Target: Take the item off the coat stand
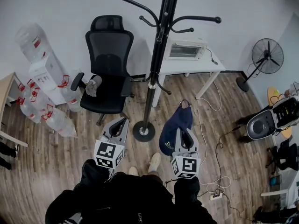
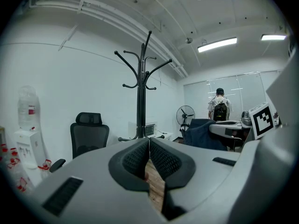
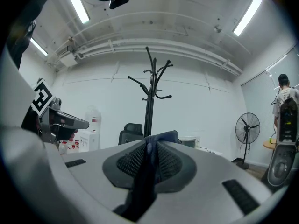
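Note:
A dark navy cap hangs from my right gripper, whose jaws are shut on its fabric; in the right gripper view the navy cloth runs down between the two pads. The cap is off the black coat stand, which rises just to the left with bare hooks. The same coat stand shows beyond the right jaws. My left gripper is held to the left of the stand's round base. In the left gripper view its pads meet with nothing between them, and the coat stand is ahead.
A black office chair stands left of the coat stand, with a water dispenser and several bottles beyond it. Behind are a white table and a standing fan. Cables and a power strip lie on the floor at right.

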`<state>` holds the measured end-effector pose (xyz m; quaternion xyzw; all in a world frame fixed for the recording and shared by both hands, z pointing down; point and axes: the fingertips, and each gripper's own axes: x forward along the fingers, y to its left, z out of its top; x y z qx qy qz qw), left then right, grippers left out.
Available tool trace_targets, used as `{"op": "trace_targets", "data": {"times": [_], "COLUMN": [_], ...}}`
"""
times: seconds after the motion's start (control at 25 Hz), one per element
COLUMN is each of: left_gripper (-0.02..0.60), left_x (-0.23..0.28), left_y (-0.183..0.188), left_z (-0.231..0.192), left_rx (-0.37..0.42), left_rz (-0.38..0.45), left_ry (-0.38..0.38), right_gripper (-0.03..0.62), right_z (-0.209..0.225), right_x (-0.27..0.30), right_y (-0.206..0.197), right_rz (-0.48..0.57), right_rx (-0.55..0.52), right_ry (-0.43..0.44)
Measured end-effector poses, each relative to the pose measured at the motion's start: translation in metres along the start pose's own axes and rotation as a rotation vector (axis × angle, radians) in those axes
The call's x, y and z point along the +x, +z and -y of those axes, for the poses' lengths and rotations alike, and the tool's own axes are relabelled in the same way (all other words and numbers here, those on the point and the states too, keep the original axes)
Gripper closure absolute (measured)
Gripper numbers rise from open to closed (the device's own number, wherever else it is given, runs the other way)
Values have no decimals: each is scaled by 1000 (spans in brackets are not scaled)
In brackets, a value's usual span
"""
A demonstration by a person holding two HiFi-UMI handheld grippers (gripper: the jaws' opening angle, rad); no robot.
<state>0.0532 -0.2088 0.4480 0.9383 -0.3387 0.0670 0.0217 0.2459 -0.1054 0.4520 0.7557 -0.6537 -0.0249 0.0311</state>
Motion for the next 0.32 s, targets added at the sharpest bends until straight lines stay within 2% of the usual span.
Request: {"op": "trace_targets", "data": {"times": [0.32], "left_gripper": [557], "left_x": [2], "left_y": [0], "left_z": [6], "left_rx": [4], "left_rz": [-2], "left_ry": [-2], "right_gripper": [519], "right_z": [4], "right_x": [-3], "right_y": [2], "right_rz": [2], "right_rx": [0], "right_ry": [1]}}
